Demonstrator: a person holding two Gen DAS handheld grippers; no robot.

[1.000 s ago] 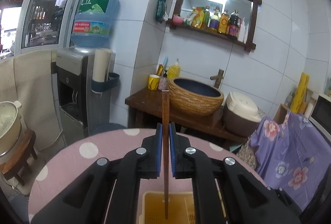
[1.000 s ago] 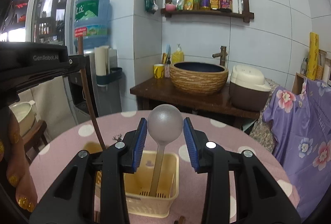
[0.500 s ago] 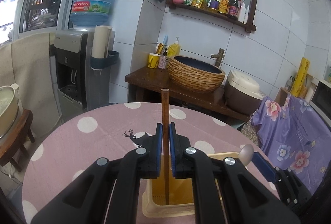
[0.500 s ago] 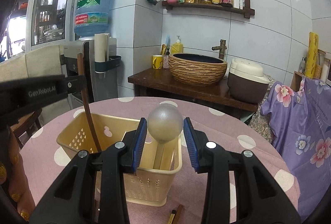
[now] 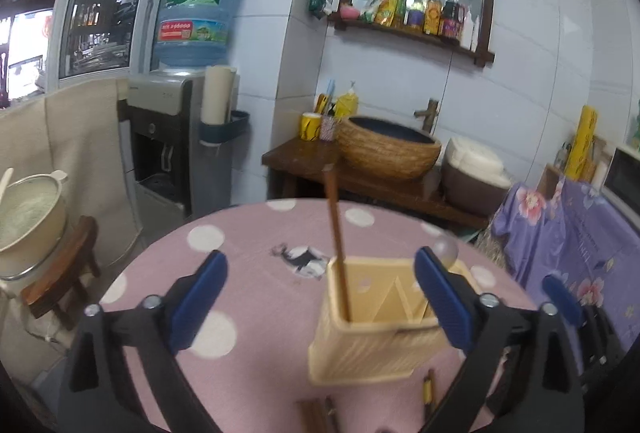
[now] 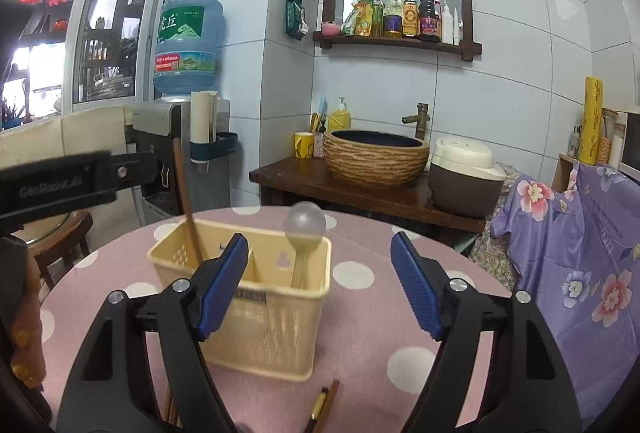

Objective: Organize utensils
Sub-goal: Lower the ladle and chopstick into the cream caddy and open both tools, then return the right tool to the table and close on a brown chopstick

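A pale yellow utensil basket (image 5: 360, 353) stands on the pink dotted table. A brown chopstick (image 5: 338, 241) leans upright in its left compartment, free of any pad. My left gripper (image 5: 320, 273) is near the basket with its jaws opening wide, and nothing is pressed between them. In the right wrist view a grey-headed spoon (image 6: 304, 225) stands in the right compartment of the basket (image 6: 272, 337), and the chopstick (image 6: 186, 201) stands in the left one. My right gripper (image 6: 320, 261) has its jaws opening too, and its pads are clear of the spoon.
Loose chopsticks (image 6: 324, 405) lie on the table (image 5: 240, 265) just in front of the basket. A stool with a pot (image 5: 28, 217) stands at the left. A purple floral cloth (image 6: 580, 253) hangs at the right, and a wooden sink counter is behind.
Both grippers have opened and let go: the chopstick and the spoon now stand on their own in the basket. Both grippers have drawn back from the basket.
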